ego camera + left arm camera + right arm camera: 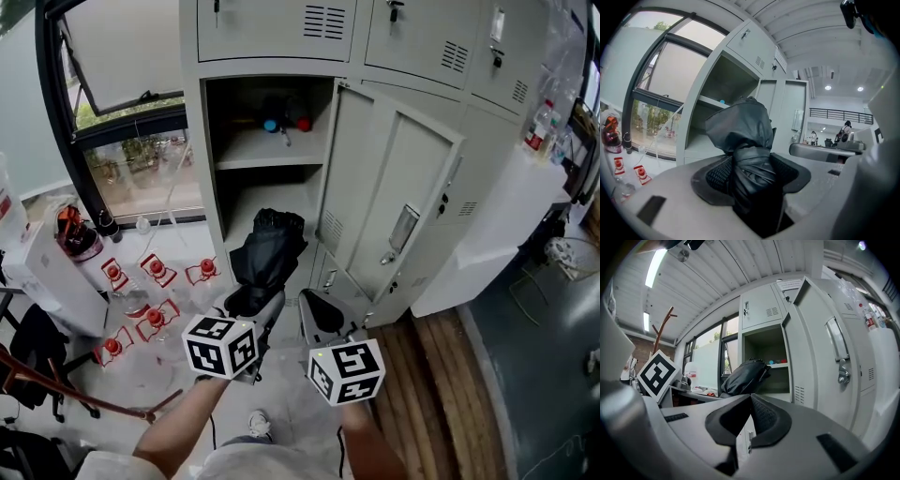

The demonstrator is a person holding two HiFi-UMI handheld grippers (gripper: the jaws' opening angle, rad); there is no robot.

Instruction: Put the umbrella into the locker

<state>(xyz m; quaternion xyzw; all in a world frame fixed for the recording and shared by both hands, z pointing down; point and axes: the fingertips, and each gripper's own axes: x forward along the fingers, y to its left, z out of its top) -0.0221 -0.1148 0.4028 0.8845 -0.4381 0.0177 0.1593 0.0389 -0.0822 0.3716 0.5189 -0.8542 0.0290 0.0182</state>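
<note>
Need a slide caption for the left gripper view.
Left gripper clamped on a folded black umbrella, pointed at the open locker.

Counting now: one black umbrella (267,251), centre frame. Two grippers, left gripper (255,302) and right gripper (323,314), with two marker cubes (220,345). One open locker door (389,202). Lower left, five red-topped flasks (157,270).
</note>
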